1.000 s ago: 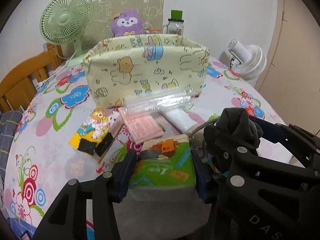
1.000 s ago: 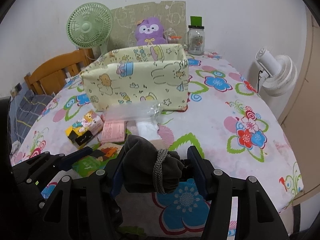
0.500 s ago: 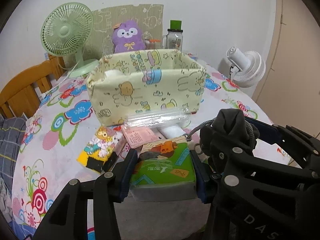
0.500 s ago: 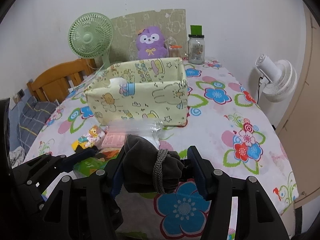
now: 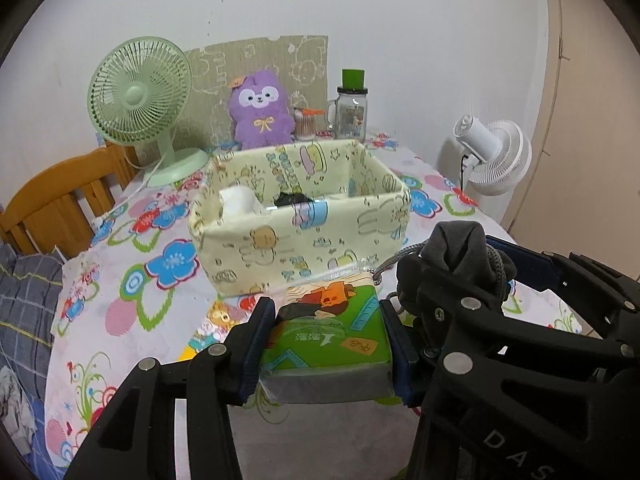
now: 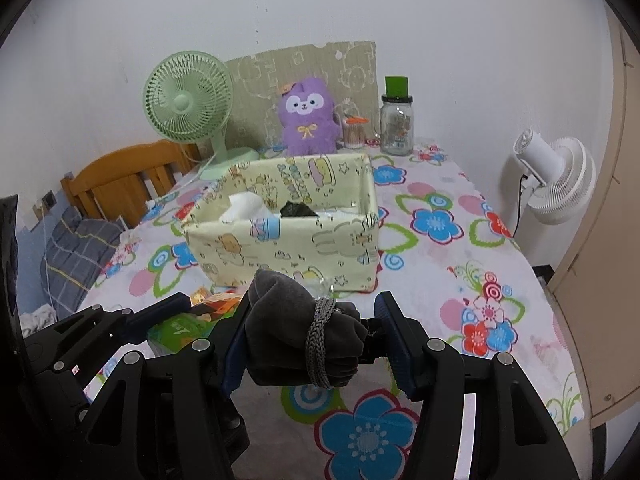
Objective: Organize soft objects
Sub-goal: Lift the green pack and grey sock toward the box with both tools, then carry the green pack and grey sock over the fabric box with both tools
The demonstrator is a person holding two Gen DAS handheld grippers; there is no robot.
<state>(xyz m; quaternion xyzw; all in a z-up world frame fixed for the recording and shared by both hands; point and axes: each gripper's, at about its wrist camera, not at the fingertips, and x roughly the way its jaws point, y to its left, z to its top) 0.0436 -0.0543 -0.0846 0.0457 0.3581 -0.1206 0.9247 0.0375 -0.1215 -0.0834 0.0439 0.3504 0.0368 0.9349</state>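
Observation:
My left gripper (image 5: pixel 326 330) is shut on a green printed tissue pack (image 5: pixel 336 340), held off the table. Just to its right, my right gripper (image 6: pixel 316 342) is shut on a dark grey pouch (image 6: pixel 288 332) tied with a grey cord; the pouch (image 5: pixel 456 256) also shows in the left wrist view. Ahead of both stands a pale yellow fabric box (image 5: pixel 304 240) with cartoon prints, open at the top. Inside it lie a white tissue (image 5: pixel 238 200) and a dark item (image 5: pixel 294 199). The tissue pack (image 6: pixel 180 328) shows at lower left in the right wrist view.
The flowered tablecloth (image 6: pixel 440 248) covers the table. At the back stand a green fan (image 5: pixel 140 96), a purple plush (image 5: pixel 260 112) and a glass jar (image 5: pixel 352 114). A white fan (image 5: pixel 496 156) is off the right edge, a wooden chair (image 5: pixel 52 200) at left. Small packs (image 5: pixel 216 320) lie before the box.
Both grippers have risen with the tissue pack and the pouch still in them. The inside of the fabric box has come into view, and the small packs on the table are mostly hidden.

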